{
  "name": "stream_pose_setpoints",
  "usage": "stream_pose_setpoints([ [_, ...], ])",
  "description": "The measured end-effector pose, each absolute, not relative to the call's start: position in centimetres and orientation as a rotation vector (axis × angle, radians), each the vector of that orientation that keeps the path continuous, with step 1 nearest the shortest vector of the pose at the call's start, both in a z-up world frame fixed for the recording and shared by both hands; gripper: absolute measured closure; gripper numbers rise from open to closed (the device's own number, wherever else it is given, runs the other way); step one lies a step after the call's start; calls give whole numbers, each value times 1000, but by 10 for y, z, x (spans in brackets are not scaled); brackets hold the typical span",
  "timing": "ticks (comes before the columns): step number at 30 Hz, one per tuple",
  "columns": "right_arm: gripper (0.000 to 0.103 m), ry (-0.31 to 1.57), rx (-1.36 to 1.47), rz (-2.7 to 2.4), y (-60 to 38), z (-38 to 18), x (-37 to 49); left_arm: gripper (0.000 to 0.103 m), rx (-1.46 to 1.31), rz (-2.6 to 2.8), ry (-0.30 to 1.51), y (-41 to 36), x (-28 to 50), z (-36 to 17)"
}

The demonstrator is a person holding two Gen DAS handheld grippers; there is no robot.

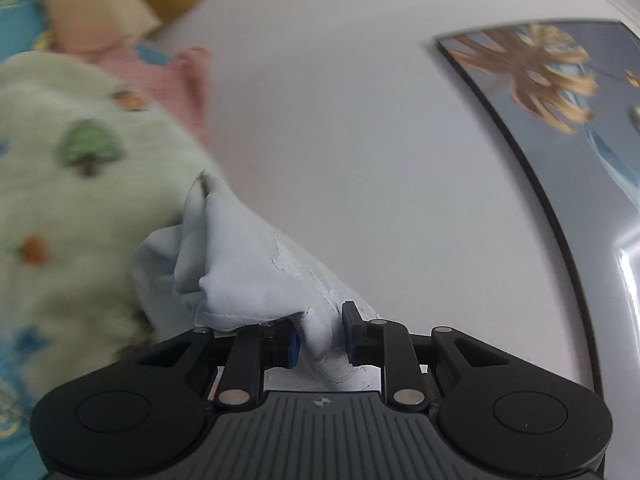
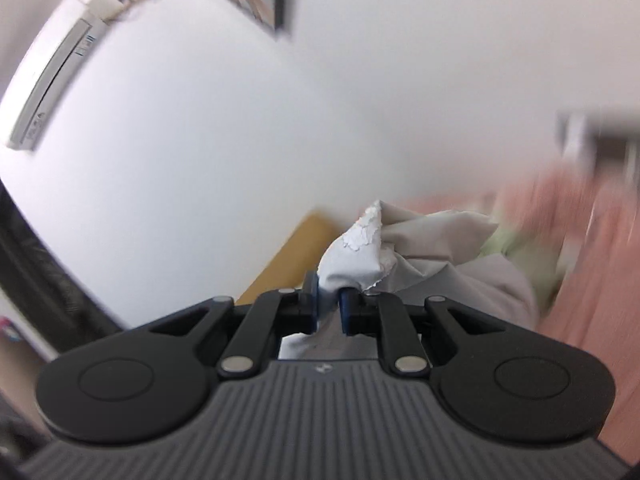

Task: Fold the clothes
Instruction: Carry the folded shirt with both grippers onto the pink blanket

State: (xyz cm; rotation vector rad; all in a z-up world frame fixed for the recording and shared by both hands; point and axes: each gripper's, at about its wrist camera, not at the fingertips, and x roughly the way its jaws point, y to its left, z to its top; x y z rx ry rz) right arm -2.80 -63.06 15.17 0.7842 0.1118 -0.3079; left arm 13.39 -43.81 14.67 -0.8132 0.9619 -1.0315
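Pale-blue cotton garment [image 1: 244, 264] with a cracked white print is pinched in both claws: your left gripper [image 1: 320, 334] and right gripper [image 2: 329, 304] are each clamped on bunched fabric, lifted off the bed. At 10 o'clock sits a fuzzy green tree-print blanket [image 1: 72, 184]. Thin pinches like that could slip if you tug the cloth taut.

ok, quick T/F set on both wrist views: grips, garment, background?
1. The left gripper has pale blue cloth between its jaws. True.
2. The right gripper is open and holds nothing. False: it is shut on the pale cloth.
3. A framed picture shows in the left wrist view. True.
4. The tree-print fabric is solid black. False: pale green with trees.
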Motion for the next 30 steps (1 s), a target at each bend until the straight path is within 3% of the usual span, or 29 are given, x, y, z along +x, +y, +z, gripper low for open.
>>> stream_pose_setpoints([
  [4, 89, 68, 690, -433, -658, 162, -43, 80, -732, -1125, 907, -497, 128, 139],
  [9, 89, 123, 719, -529, -673, 106, -69, 81, -581, -1168, 952, -525, 103, 77],
  [14, 89, 236, 765, -542, -653, 45, -101, 81, -440, -1174, 977, -498, 63, 26],
  [23, 89, 313, 768, -528, -597, -4, -135, 80, -386, -1150, 1003, -431, 38, -40],
  [26, 87, 357, 763, -551, -592, -14, -139, 70, -426, -1133, 1020, -420, 33, -43],
  [28, 85, 375, 802, -550, -596, -21, -142, 49, -452, -1121, 1032, -413, 29, -46],
  [30, 80, 365, 849, -542, -599, -23, -148, 34, -515, -1115, 1049, -402, 27, -52],
])
